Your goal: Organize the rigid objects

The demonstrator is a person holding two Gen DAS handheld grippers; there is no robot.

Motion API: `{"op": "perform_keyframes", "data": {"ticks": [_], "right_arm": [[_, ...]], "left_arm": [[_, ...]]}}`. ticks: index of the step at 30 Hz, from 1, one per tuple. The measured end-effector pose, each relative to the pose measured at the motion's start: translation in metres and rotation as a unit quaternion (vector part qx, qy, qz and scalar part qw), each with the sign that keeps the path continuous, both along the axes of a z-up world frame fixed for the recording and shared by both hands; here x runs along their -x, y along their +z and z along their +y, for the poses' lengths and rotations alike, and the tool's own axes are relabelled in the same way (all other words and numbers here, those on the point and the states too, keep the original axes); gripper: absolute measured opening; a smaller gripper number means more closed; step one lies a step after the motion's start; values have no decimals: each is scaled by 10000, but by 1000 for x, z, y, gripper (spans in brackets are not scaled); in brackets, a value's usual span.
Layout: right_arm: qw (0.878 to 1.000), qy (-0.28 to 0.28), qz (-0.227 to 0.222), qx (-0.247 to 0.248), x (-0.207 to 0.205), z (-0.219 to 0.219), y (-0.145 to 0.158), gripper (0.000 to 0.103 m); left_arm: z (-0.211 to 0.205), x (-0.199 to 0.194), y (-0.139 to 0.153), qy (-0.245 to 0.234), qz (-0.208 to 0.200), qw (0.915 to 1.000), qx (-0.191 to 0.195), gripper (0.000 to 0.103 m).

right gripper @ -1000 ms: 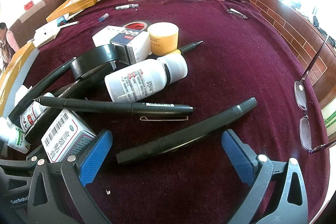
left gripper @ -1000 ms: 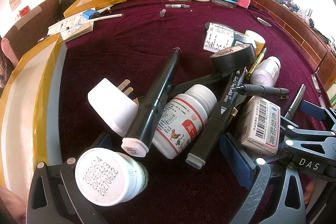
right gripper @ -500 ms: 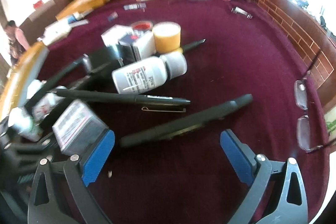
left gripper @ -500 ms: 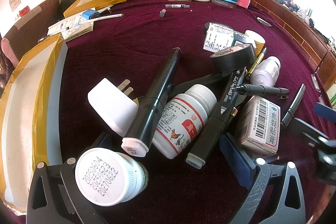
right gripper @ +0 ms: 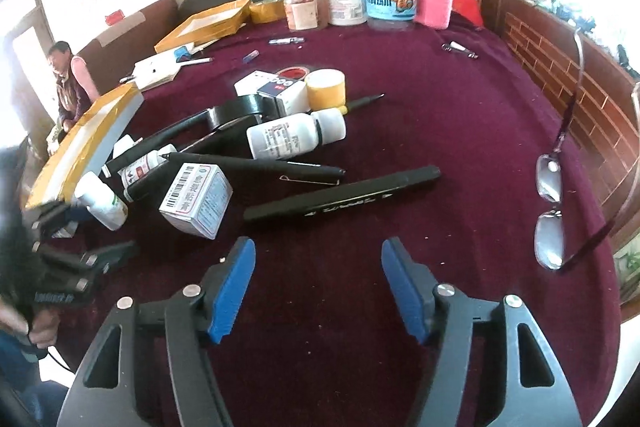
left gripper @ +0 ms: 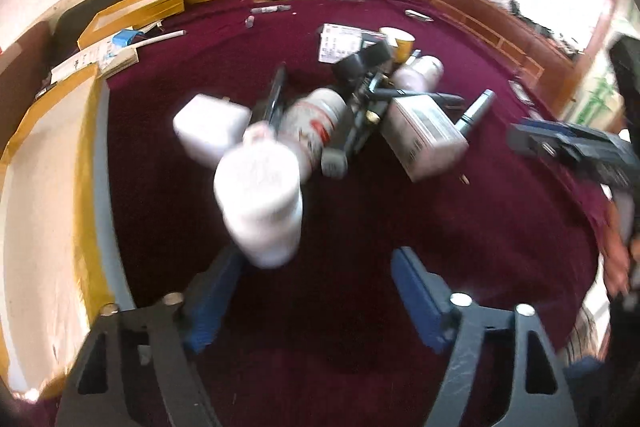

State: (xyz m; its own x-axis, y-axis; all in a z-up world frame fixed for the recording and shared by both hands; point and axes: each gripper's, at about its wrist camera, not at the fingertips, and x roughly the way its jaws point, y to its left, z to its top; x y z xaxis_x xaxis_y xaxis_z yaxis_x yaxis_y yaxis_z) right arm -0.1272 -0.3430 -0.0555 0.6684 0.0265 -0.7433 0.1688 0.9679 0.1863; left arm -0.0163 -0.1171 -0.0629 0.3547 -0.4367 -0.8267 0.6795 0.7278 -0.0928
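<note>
**Gripper-to-object alignment: bottle on the left, marker on the right**

Left gripper (left gripper: 316, 287): jaws closing, pads apart, nothing clamped; the white bottle (left gripper: 260, 203) lies just ahead of the left pad (left gripper: 212, 299), close enough that the blur hides whether they touch; its flat end faces the camera and its long axis runs away from the gripper, roughly along the fingers; no other object sits between the pads, only bare cloth (left gripper: 360, 227). A long open tray (left gripper: 44, 207) lies along the left edge, beside this gripper; it is a likely drop point, though that is a judgement only.

Centre: the main heap sits beyond the bottle; charger (left gripper: 210, 125), a second bottle (left gripper: 316, 123), dark pens and a small box (left gripper: 424, 135) overlap one another.

Right gripper (right gripper: 318, 291): jaws closing, pads apart, nothing between them; the black marker (right gripper: 344, 197) lies directly ahead, clear of the pads; its long axis runs across the fingers, left end low, right end slightly higher; a crosswise object suits a straight advance and a clamp near mid-length. The box (right gripper: 196, 201) lies to the marker's left; glasses (right gripper: 554, 215) lie well apart on the right.

Assignment, as judged: left hand is nearer the bottle; right hand is nearer the marker.
</note>
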Motion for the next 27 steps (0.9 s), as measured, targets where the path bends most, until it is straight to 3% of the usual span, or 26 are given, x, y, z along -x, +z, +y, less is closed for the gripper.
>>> {"op": "perform_keyframes", "data": {"ticks": [2,7,10,12,13,20,22,23,24,25,27], "right_arm": [[9998,151,-43,-159,-5,6,2,44],[9982,531,-8,-265,-24,32,7,44],[9975,647,-30,-273,-36,46,10,48],[9981,597,27,-143,-44,54,10,62],[9981,607,41,-133,-47,57,10,64],[9977,496,322,334,-74,77,0,69],[9977,483,378,271,-78,78,-5,69],[9979,448,421,212,-78,76,-9,61],[9978,433,466,178,-79,75,-11,42],[9976,428,539,104,-79,72,-14,34],[9983,354,471,27,-74,66,-14,32]], "left_arm": [[9,2,3,-72,52,9999,116,68],[14,-1,5,-58,97,9994,325,65],[14,-8,2,162,135,9991,370,54],[15,-16,2,358,145,9984,422,46],[14,-19,2,395,158,9982,430,44],[-1,-28,1,548,80,9980,315,44],[-6,-31,1,658,2,9975,243,44],[-8,-32,1,696,-48,9973,206,44],[-11,-32,0,715,-119,9973,149,44],[-13,-31,0,720,-180,9972,98,43],[-13,-30,-1,758,-271,9967,36,35]]}}
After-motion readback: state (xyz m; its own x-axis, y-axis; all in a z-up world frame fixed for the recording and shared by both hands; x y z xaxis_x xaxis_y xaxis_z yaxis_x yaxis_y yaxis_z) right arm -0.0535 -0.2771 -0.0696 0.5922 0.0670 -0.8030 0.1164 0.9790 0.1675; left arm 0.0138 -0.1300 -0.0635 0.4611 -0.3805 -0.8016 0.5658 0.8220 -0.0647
